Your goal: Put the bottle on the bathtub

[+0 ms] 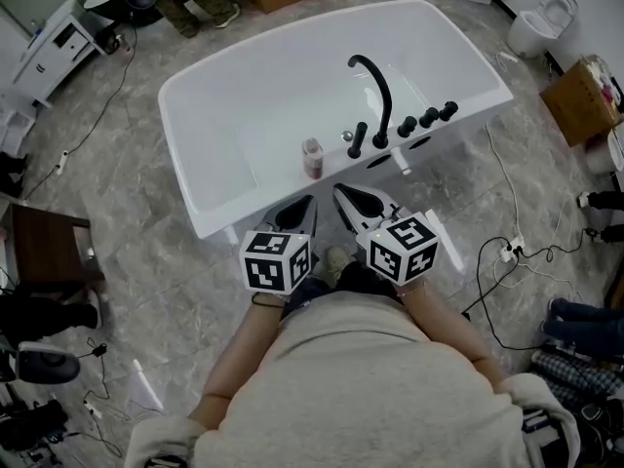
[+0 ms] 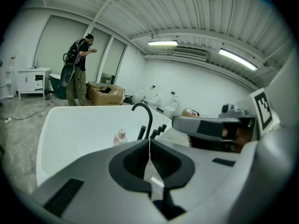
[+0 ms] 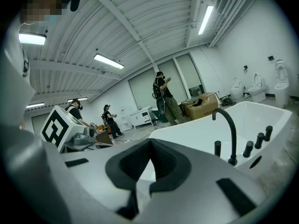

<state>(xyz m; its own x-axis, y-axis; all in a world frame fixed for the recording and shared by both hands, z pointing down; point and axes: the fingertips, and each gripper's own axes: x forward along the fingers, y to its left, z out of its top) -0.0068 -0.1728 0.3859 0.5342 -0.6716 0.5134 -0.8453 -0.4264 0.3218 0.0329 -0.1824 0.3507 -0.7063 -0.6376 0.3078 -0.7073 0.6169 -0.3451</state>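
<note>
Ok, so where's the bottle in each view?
Head view: bottle on the near rim of the bathtub, left of the black faucet.
Left gripper view: left of centre, left of the faucet.
Right gripper view: not in it; faucet at right.
Shared landmark: the faucet.

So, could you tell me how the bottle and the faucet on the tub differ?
The bottle is pale and pinkish; the faucet is black. The bottle is short and straight, the faucet taller, arching over the basin. Both stand upright on the tub's near rim.
</note>
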